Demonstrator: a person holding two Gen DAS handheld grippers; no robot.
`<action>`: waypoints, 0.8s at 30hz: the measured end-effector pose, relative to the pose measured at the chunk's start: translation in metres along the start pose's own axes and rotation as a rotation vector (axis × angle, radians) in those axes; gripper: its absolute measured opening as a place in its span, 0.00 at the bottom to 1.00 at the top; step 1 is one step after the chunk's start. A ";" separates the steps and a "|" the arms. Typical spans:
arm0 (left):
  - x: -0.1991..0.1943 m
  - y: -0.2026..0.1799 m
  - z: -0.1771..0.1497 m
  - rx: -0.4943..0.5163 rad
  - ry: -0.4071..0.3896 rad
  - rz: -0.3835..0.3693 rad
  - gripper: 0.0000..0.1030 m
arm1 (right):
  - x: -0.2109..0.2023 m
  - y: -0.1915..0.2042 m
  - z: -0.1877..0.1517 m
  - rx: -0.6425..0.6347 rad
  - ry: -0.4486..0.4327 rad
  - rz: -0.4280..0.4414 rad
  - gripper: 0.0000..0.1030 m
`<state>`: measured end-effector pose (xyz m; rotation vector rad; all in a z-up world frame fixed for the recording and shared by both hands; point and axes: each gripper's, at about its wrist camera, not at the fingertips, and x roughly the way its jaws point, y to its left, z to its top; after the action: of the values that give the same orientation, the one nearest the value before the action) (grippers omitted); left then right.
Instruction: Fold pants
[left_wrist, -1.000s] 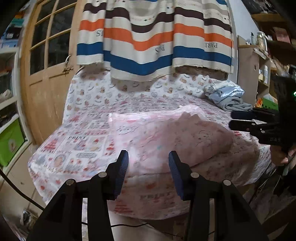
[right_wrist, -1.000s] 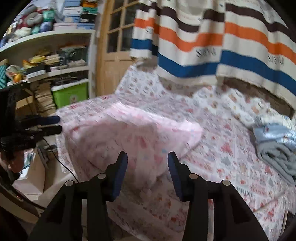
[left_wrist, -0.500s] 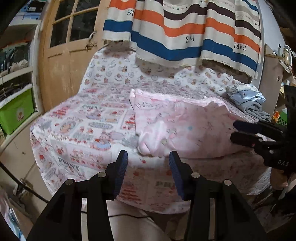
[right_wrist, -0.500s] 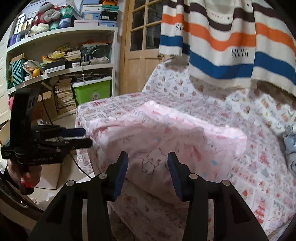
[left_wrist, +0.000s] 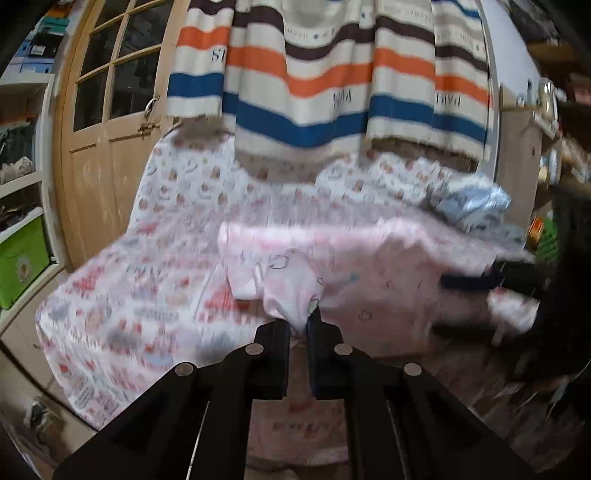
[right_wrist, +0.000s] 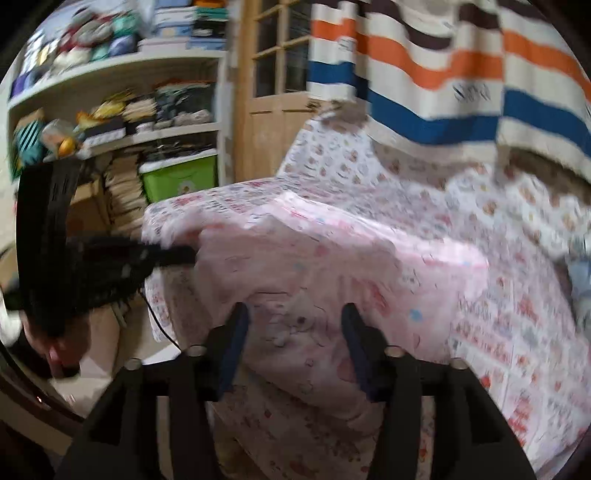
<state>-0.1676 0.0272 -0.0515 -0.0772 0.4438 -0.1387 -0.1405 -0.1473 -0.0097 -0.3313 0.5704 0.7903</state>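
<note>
The pink printed pants (left_wrist: 369, 266) lie on the patterned bed sheet (left_wrist: 140, 295), half folded over. My left gripper (left_wrist: 297, 325) is shut on the pants' near left corner, bunching the cloth between its fingers. It also shows at the left of the right wrist view (right_wrist: 173, 254), at the pants' edge. My right gripper (right_wrist: 293, 325) is open, its fingers either side of the pants' near right part (right_wrist: 317, 280). It shows blurred at the right of the left wrist view (left_wrist: 480, 282).
A striped blanket (left_wrist: 332, 81) hangs over the bed's far side. Blue and grey clothes (left_wrist: 472, 203) lie at the bed's far right. A wooden door (left_wrist: 103, 147) and shelves with a green bin (right_wrist: 177, 177) stand to the left.
My left gripper has moved forward and shut on the pants' near left corner. My right gripper has moved closer over the pants and stays open.
</note>
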 end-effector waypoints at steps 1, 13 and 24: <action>-0.001 0.002 0.008 -0.017 -0.004 -0.009 0.07 | 0.000 0.009 0.002 -0.065 0.010 -0.006 0.56; -0.003 0.015 0.041 -0.085 -0.048 -0.012 0.07 | 0.027 0.020 0.006 -0.240 0.112 -0.253 0.57; -0.026 0.011 0.013 0.035 -0.171 0.207 0.88 | 0.020 -0.047 0.046 -0.030 0.176 -0.024 0.13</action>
<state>-0.1839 0.0424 -0.0301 -0.0083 0.2761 0.0633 -0.0779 -0.1454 0.0182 -0.4374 0.7188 0.7514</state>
